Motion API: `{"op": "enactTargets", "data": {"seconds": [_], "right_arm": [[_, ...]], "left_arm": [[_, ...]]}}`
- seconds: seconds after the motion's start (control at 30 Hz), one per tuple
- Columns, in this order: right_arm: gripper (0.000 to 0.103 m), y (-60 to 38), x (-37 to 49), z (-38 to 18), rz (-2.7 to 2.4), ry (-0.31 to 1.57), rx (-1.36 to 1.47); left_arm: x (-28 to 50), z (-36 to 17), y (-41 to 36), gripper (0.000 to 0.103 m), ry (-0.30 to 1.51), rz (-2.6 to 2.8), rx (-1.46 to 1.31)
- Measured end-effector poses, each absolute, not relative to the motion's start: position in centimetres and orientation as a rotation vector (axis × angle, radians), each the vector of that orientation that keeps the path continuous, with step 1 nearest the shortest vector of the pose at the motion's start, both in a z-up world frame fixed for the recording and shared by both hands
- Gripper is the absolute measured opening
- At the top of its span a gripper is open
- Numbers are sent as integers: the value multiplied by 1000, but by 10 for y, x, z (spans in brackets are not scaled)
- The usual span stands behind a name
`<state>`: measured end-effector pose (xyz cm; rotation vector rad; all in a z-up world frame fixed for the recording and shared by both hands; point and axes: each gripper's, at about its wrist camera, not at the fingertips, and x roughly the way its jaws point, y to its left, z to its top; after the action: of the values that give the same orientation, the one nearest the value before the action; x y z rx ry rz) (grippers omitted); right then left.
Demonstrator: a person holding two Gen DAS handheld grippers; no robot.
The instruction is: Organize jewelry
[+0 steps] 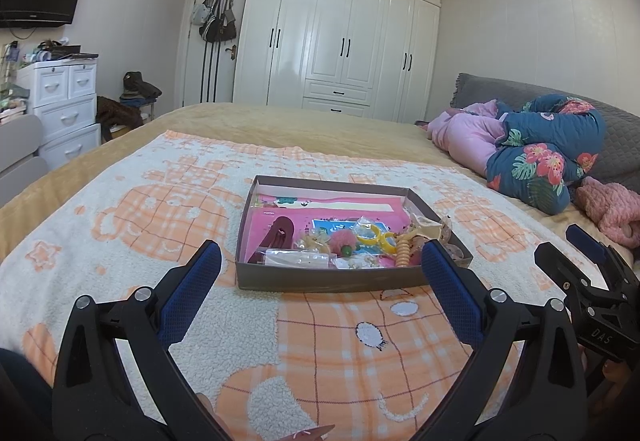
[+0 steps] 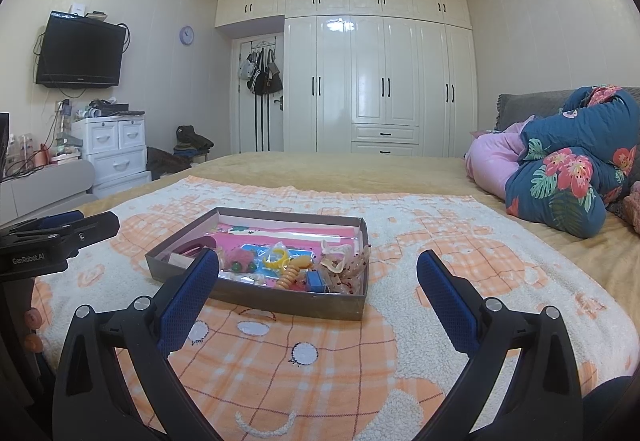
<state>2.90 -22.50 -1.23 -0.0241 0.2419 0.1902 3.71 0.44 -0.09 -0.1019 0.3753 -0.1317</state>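
Hovering low over the orange-and-white blanket point(image 1: 120, 225), left gripper point(image 1: 320, 261) with blue pads spread wide, pinching nothing. Lying just ahead of those jaws, framed between the two tips: a shallow grey-brown box point(image 1: 320, 281), open-topped, pink-lined inside. Crowding its near half, left to right: a dark maroon clip point(image 1: 276, 237), a clear packet point(image 1: 298, 259), a pink fuzzy piece with a green bead point(image 1: 342, 243), a yellow ring point(image 1: 376, 235), an orange ribbed piece point(image 1: 403, 253), pale translucent bits by the right jaw's tip. Running crosswise to the fingers, the box's long axis, with one long wall facing the jaws. Floating beside, right gripper point(image 2: 318, 271), pads likewise parted and empty. Sitting ahead of and toward its left jaw, the same box, turned slightly, near right corner pointing between the fingers.
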Motion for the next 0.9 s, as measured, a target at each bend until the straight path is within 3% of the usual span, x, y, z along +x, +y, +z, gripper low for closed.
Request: {"op": "enactTargets", "data": {"seconds": [0.9], "right_arm": [[97,-224,28,-12,191,243,-24]], "left_arm": [[36,1,3,92,362,-128,-101]]}}
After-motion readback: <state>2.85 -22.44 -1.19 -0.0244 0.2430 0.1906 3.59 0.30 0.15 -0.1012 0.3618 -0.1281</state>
